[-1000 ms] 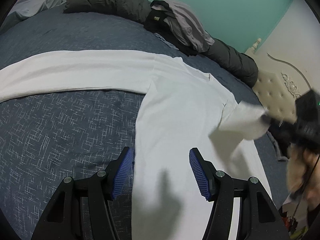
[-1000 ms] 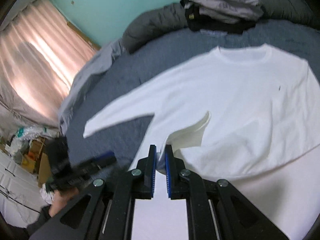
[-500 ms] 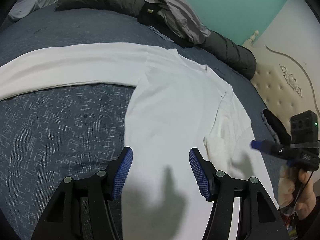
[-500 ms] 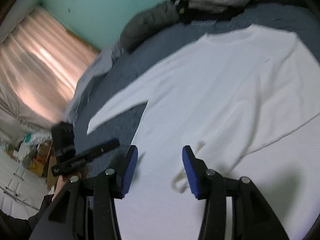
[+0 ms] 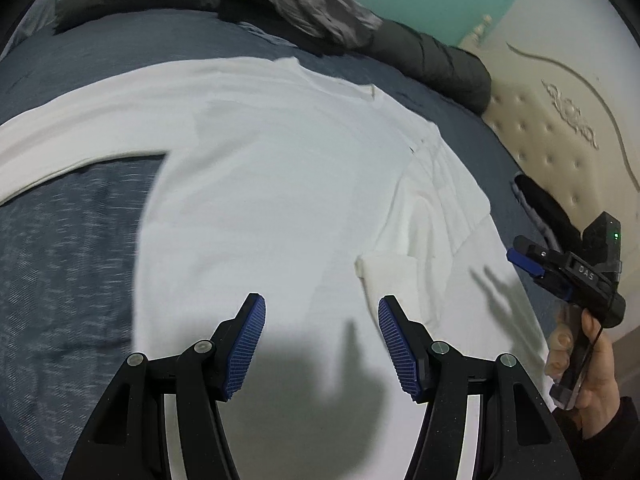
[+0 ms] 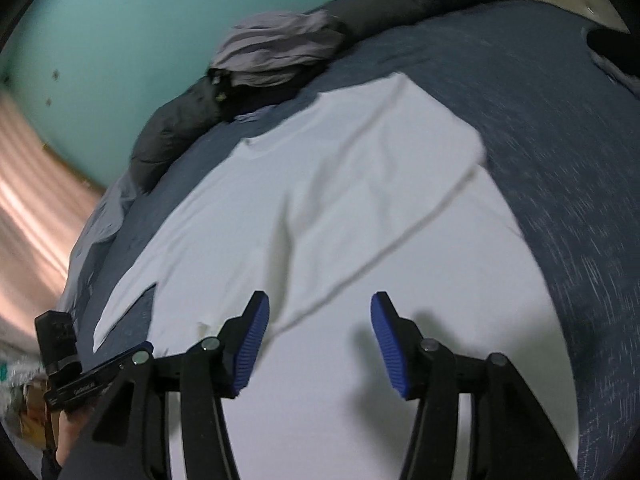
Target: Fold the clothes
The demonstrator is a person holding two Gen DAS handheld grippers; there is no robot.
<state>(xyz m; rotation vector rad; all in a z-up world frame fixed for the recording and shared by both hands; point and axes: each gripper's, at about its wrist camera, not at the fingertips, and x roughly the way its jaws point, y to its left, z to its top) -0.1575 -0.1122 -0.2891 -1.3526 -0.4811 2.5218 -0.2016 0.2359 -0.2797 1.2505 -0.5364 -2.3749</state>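
A white long-sleeved shirt [image 5: 272, 184] lies flat on the blue bed cover [image 5: 64, 240]. Its right sleeve [image 5: 432, 216] is folded in over the body; its left sleeve [image 5: 80, 120] stretches out to the left. My left gripper [image 5: 320, 320] is open and empty, just above the shirt's lower body. My right gripper [image 6: 318, 322] is open and empty above the shirt [image 6: 328, 200], near the folded sleeve's edge. The right gripper also shows at the right of the left wrist view [image 5: 560, 264], and the left gripper at the lower left of the right wrist view [image 6: 96, 376].
A pile of grey and black clothes [image 5: 296, 4] sits on a dark rolled duvet [image 5: 432, 56] at the bed's far edge, against a teal wall. A cream padded headboard [image 5: 560, 128] stands at the right. Pink curtains [image 6: 28, 200] hang at the left.
My right gripper opened and let go of the right sleeve, which now lies folded over the shirt's body. It drew back toward the right. My left gripper shifted over the shirt.
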